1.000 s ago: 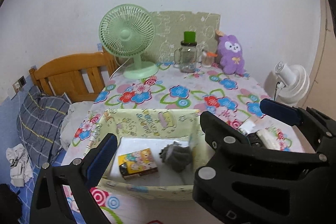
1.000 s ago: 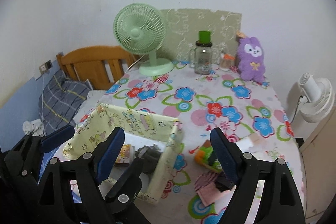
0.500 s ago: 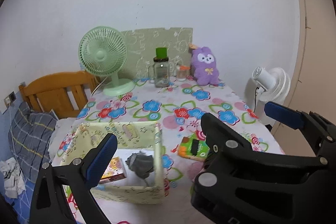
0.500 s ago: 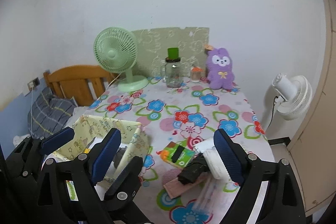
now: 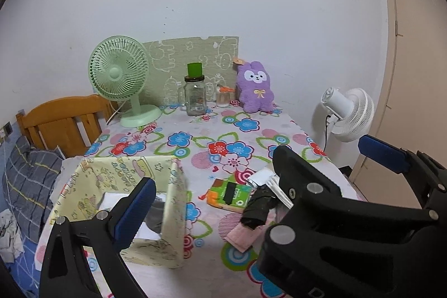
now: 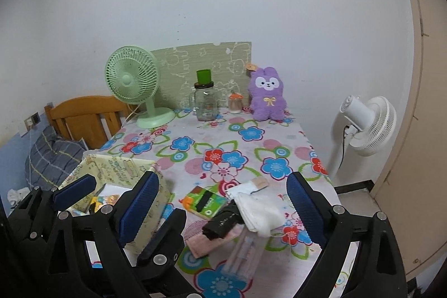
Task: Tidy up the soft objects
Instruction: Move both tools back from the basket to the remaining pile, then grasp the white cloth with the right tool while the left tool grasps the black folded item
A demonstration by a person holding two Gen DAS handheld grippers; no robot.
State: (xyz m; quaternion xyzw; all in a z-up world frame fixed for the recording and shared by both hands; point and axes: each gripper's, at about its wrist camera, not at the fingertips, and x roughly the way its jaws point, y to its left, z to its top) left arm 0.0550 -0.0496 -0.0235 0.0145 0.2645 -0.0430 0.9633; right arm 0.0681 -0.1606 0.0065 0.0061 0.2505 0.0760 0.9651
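Note:
A pale yellow fabric box [image 5: 173, 203] [image 6: 117, 169] stands at the table's near left, with a grey soft item [image 5: 155, 217] and a small colourful pack [image 6: 104, 200] inside. To its right lie a green-orange pouch [image 5: 227, 193] [image 6: 204, 200], a dark rolled cloth [image 5: 258, 210] [image 6: 223, 222], a pink cloth [image 5: 245, 235] [image 6: 209, 240] and a white cloth [image 6: 257, 210]. A purple plush rabbit [image 5: 255, 88] [image 6: 268, 95] sits at the back. My left gripper [image 5: 254, 172] is open and empty above the box and pile. My right gripper [image 6: 220, 203] is open and empty over the pile.
A green desk fan [image 5: 120, 74], a glass jar with a green cup [image 5: 195, 95] and a small jar [image 5: 223, 97] stand along the back wall. A white floor fan [image 6: 366, 122] is right of the table. A wooden bed headboard [image 5: 61, 119] and pillow are at left.
Both grippers have pulled back and risen from the box, and turned to the right. The pile of cloths right of the box has come into view. Both stay open.

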